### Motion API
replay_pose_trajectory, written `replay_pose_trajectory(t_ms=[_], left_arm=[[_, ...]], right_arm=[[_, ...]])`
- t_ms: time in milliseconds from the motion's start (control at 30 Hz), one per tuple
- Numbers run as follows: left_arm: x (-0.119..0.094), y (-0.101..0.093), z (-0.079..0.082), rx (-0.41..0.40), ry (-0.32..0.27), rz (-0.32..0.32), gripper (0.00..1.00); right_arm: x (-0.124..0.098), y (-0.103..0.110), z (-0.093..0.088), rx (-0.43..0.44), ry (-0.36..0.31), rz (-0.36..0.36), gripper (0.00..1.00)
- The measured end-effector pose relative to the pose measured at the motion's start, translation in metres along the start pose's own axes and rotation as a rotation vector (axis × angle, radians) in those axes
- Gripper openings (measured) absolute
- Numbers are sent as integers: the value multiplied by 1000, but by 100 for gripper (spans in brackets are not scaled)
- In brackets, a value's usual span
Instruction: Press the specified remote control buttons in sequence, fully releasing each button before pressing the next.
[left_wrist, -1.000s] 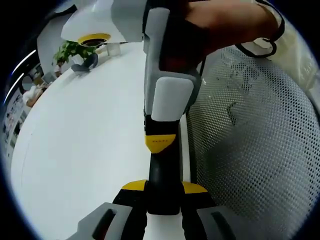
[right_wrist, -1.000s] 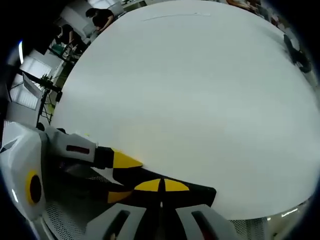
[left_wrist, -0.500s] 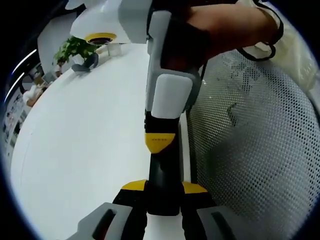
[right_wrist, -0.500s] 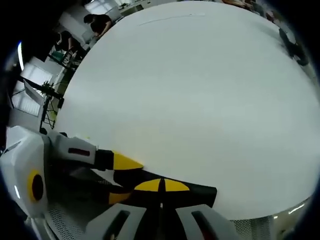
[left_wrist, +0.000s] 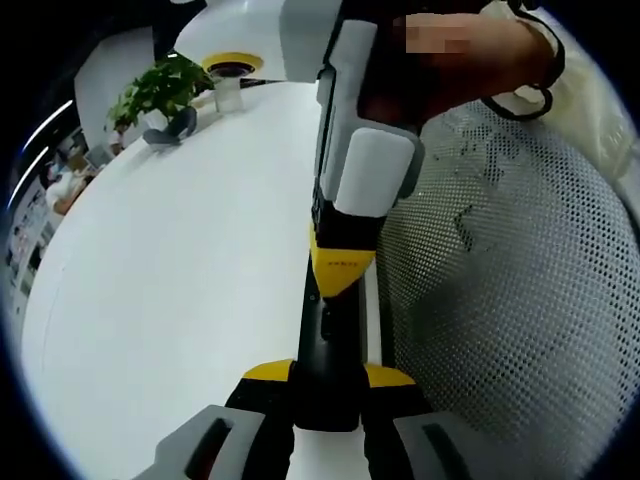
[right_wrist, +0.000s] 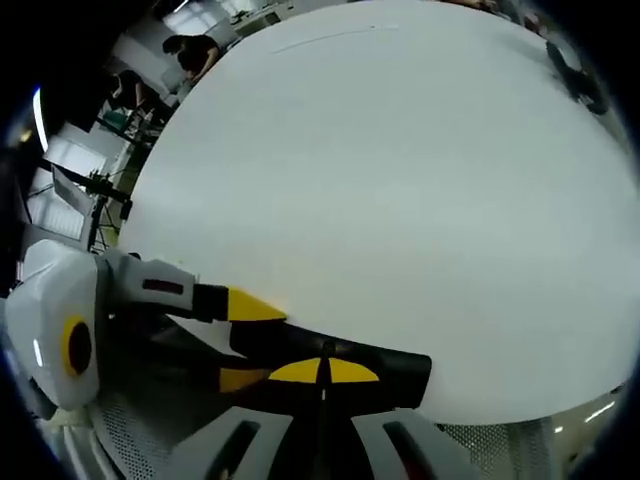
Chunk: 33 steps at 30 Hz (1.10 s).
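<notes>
Left gripper view: one black remote control (left_wrist: 327, 350) pinched by left claw (left_wrist: 328, 385) (right claw (right_wrist: 322, 380) pressed together).

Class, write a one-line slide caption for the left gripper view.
Left gripper shut on a black remote; right gripper tips touch it, above a white table.

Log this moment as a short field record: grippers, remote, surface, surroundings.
left gripper: shut on the black remote, holding it at the table edge
right gripper: jaws shut, yellow tip down on the remote's upper face; which button, cannot tell
surface: white table
beside the table: mesh chair
far end: potted plant, clear cup
</notes>
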<state>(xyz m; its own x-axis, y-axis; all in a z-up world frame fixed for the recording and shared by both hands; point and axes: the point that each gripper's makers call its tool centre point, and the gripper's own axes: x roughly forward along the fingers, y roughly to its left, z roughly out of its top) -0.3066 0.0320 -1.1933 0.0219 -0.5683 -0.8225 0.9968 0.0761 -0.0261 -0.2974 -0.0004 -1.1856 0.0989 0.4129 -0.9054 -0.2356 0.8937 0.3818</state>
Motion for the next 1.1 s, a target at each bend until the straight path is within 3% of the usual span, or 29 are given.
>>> replay_pose_trajectory(t_ms=[667,833,1100], left_arm=[[0,0,0,4,-3,-3,23],[0,0,0,-1,-13,-5,23],[0,0,0,-2,-15,-6,23]], right_arm=[[2,3,-1,8,14,35,0],[-1,5,-4,3,-8,28,0],[-2,2,-10,-7,8,13,0]])
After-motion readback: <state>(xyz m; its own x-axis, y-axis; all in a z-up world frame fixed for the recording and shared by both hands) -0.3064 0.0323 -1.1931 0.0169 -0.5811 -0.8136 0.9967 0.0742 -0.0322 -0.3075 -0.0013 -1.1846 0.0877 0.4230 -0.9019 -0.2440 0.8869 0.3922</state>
